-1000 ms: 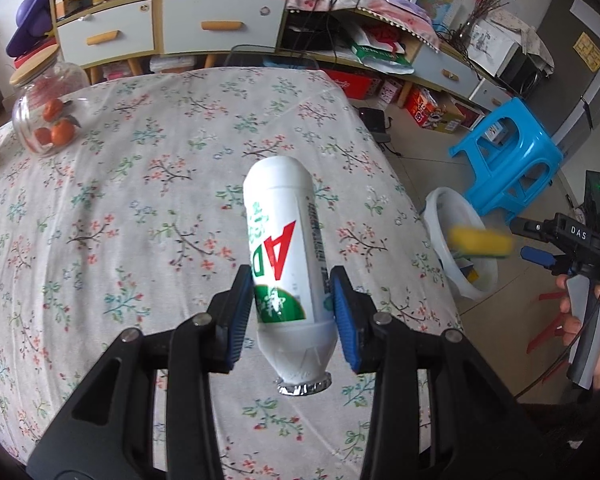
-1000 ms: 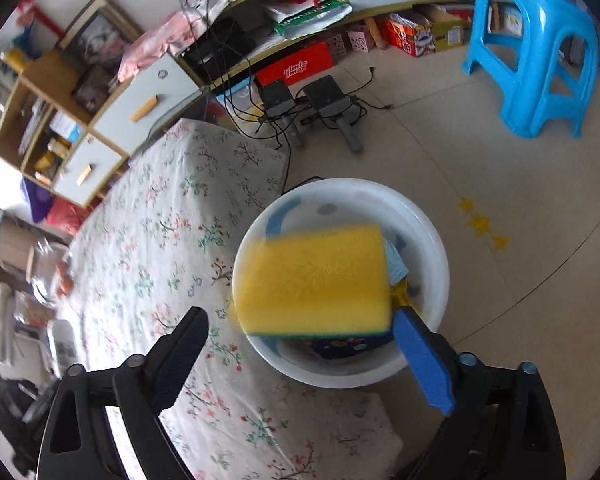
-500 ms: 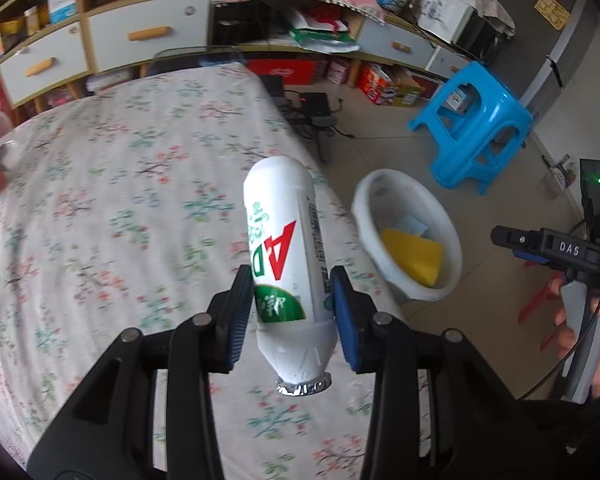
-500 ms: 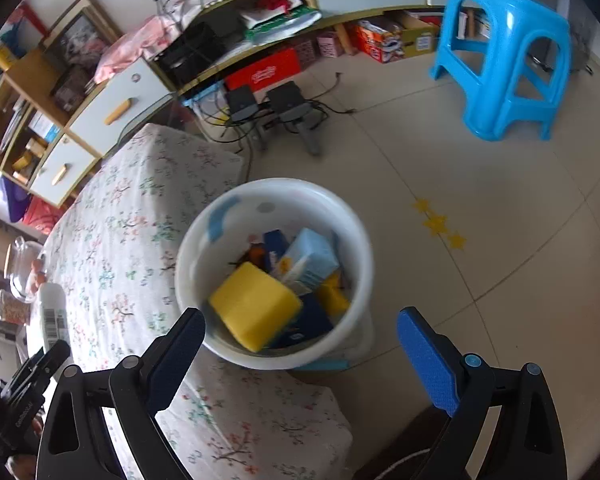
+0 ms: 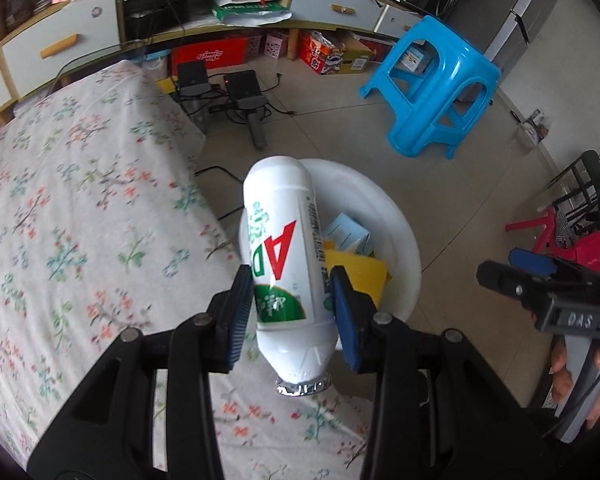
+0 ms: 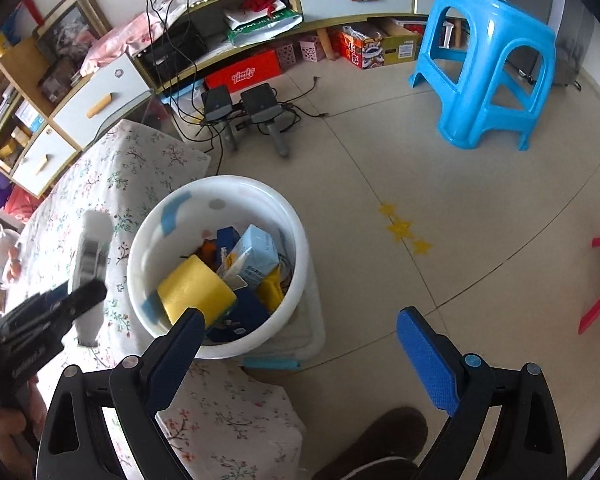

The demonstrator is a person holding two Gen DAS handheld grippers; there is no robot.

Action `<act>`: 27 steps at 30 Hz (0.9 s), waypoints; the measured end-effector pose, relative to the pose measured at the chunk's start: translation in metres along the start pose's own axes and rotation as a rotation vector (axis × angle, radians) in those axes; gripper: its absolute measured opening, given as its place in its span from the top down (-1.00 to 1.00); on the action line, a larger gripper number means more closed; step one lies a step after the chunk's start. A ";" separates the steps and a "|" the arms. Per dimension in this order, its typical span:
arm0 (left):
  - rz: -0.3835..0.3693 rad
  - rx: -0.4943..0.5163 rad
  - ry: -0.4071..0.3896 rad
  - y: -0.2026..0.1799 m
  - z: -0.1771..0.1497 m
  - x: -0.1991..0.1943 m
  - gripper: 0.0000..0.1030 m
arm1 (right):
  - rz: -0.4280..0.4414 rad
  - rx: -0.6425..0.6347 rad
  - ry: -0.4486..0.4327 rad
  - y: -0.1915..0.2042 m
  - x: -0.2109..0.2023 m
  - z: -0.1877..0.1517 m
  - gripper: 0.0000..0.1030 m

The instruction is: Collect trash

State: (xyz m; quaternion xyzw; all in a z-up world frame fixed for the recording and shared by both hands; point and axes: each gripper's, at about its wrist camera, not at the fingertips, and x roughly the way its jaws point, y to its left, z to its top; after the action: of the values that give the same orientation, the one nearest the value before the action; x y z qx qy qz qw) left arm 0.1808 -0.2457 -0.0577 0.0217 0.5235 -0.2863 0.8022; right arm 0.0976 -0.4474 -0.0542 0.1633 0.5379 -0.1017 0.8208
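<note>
My left gripper (image 5: 290,300) is shut on a white drink bottle (image 5: 284,248) with green and red lettering, its foil-sealed neck toward the camera. The bottle hangs over the table's edge, in front of the white trash bin (image 5: 396,232). The right wrist view shows the bin (image 6: 292,216) on the floor beside the table, holding a yellow sponge (image 6: 196,292), a light blue carton (image 6: 256,256) and dark blue packets. My right gripper (image 6: 300,330) stands open and empty above the floor beside the bin. The left gripper (image 6: 60,308) with the blurred bottle (image 6: 90,248) appears at the left.
A table with a floral cloth (image 5: 80,220) fills the left. A blue plastic stool (image 6: 492,64) stands on the tiled floor at the back right. Two black chargers with cables (image 6: 240,108) lie near the low shelves. A glass jar (image 6: 0,256) sits on the table. A shoe (image 6: 384,440) shows below.
My left gripper has carried the bottle rightward from over the table to the bin's side. The yellow sponge left my right gripper and fell into the bin; the right gripper drew back.
</note>
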 end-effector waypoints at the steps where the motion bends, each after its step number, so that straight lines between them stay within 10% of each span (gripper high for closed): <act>1: -0.013 0.009 0.002 -0.001 0.002 0.001 0.20 | 0.002 0.001 -0.001 -0.001 -0.001 0.000 -0.90; 6: -0.013 0.044 -0.043 -0.002 0.006 -0.004 -0.52 | 0.010 0.006 -0.012 -0.005 -0.004 0.003 -0.90; 27: 0.241 -0.084 -0.087 0.071 -0.085 -0.107 -0.98 | 0.085 -0.228 -0.103 0.088 -0.044 -0.047 -0.90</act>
State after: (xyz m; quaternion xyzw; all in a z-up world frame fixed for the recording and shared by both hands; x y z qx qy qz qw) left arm 0.1140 -0.1110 -0.0232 0.0383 0.4931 -0.1665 0.8530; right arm 0.0701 -0.3480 -0.0171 0.0861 0.4957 -0.0135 0.8641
